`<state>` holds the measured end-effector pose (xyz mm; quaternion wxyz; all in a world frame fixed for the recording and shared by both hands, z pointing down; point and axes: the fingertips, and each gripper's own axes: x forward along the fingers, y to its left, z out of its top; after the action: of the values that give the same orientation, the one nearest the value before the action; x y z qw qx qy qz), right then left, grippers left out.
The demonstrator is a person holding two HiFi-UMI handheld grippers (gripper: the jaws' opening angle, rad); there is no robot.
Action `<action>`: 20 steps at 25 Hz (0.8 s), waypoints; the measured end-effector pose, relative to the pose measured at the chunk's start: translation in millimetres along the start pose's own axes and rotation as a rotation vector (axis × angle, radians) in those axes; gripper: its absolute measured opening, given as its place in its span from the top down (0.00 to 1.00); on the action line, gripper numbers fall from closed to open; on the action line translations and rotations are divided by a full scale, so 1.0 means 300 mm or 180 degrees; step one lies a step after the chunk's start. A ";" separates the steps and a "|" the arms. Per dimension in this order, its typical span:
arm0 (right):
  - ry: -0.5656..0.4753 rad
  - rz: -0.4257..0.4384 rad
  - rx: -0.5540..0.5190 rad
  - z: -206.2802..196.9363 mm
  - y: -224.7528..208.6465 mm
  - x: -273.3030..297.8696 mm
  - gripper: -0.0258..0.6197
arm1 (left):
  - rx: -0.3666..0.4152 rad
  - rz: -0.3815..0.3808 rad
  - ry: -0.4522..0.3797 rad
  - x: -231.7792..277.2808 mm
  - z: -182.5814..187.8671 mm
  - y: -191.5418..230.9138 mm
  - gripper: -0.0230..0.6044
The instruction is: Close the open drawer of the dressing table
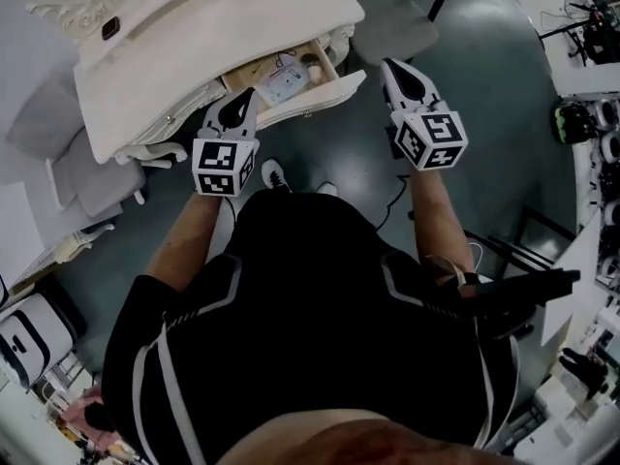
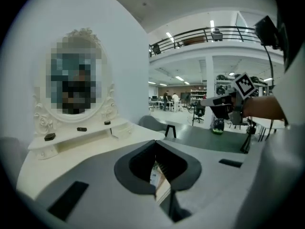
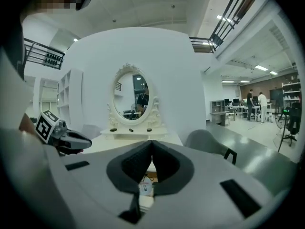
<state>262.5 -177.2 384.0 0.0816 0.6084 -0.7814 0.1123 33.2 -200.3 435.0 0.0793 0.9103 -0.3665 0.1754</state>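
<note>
The cream dressing table (image 1: 165, 61) stands ahead of me, with its drawer (image 1: 291, 78) pulled out and small items lying inside. My left gripper (image 1: 236, 112) hovers just in front of the drawer's left part, jaws shut and empty. My right gripper (image 1: 396, 74) hangs in the air to the right of the drawer front, also shut and empty. In the left gripper view the tabletop (image 2: 90, 144) and oval mirror (image 2: 74, 82) lie to the left. The right gripper view shows the mirror (image 3: 132, 96) straight ahead and the left gripper (image 3: 76, 140) at the left.
A grey chair (image 1: 392, 22) stands right of the table. A grey stool (image 1: 92, 177) sits at the left. White shelving (image 1: 601, 85) with gear lines the right side. Cables (image 1: 392, 201) run over the dark floor.
</note>
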 end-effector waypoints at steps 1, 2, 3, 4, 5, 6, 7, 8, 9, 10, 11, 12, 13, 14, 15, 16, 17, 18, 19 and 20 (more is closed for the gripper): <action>0.0053 0.0001 0.0003 -0.030 0.004 0.022 0.95 | 0.0029 -0.0060 0.0046 0.012 -0.021 -0.003 0.96; 0.0120 -0.0019 0.0013 -0.063 0.004 0.042 0.95 | 0.0014 -0.0121 0.0078 0.022 -0.042 -0.003 0.96; 0.0185 -0.0050 0.0028 -0.096 0.002 0.059 0.95 | -0.0022 -0.0179 0.0102 0.031 -0.063 -0.002 0.96; 0.0238 -0.0079 0.0042 -0.127 0.000 0.075 0.95 | -0.0059 -0.0229 0.0126 0.038 -0.087 0.001 0.96; 0.0279 -0.0098 0.0049 -0.155 -0.001 0.091 0.95 | -0.0088 -0.0267 0.0151 0.043 -0.112 0.007 0.96; 0.0316 -0.0108 0.0046 -0.182 -0.001 0.108 0.95 | -0.0115 -0.0292 0.0179 0.049 -0.140 0.016 0.96; 0.0357 -0.0117 0.0040 -0.212 -0.001 0.124 0.95 | -0.0141 -0.0313 0.0213 0.056 -0.170 0.024 0.96; 0.0404 -0.0132 0.0036 -0.246 -0.002 0.139 0.95 | -0.0161 -0.0338 0.0254 0.065 -0.204 0.028 0.96; 0.0456 -0.0153 0.0032 -0.284 -0.007 0.153 0.95 | -0.0169 -0.0372 0.0302 0.078 -0.240 0.029 0.96; 0.0510 -0.0173 0.0027 -0.322 -0.014 0.168 0.95 | -0.0170 -0.0406 0.0355 0.093 -0.277 0.028 0.96; 0.0568 -0.0180 0.0024 -0.362 -0.020 0.185 0.95 | -0.0175 -0.0426 0.0410 0.109 -0.312 0.027 0.96; 0.0629 -0.0171 0.0031 -0.403 -0.027 0.201 0.95 | -0.0193 -0.0424 0.0463 0.122 -0.347 0.026 0.96; 0.0695 -0.0152 0.0050 -0.445 -0.034 0.213 0.95 | -0.0226 -0.0402 0.0508 0.132 -0.378 0.022 0.96; 0.0766 -0.0129 0.0076 -0.487 -0.045 0.220 0.95 | -0.0277 -0.0372 0.0543 0.141 -0.405 0.014 0.96; 0.0840 -0.0104 0.0101 -0.527 -0.057 0.223 0.95 | -0.0341 -0.0345 0.0566 0.148 -0.427 0.003 0.96; 0.0915 -0.0070 0.0113 -0.564 -0.069 0.224 0.95 | -0.0404 -0.0321 0.0580 0.155 -0.444 -0.008 0.96; 0.0991 -0.0024 0.0105 -0.596 -0.077 0.226 0.95 | -0.0454 -0.0288 0.0594 0.160 -0.460 -0.015 0.96; 0.1065 0.0030 0.0079 -0.625 -0.086 0.232 0.95 | -0.0489 -0.0243 0.0608 0.165 -0.475 -0.020 0.96; 0.1132 0.0089 0.0046 -0.651 -0.094 0.240 0.95 | -0.0515 -0.0189 0.0622 0.171 -0.490 -0.023 0.96; 0.1192 0.0149 0.0012 -0.675 -0.101 0.249 0.95 | -0.0538 -0.0132 0.0643 0.177 -0.506 -0.026 0.96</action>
<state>271.7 -198.4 600.7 0.2218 0.5586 -0.7663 0.2270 34.4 -187.2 595.5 0.1958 0.8854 -0.3512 0.2330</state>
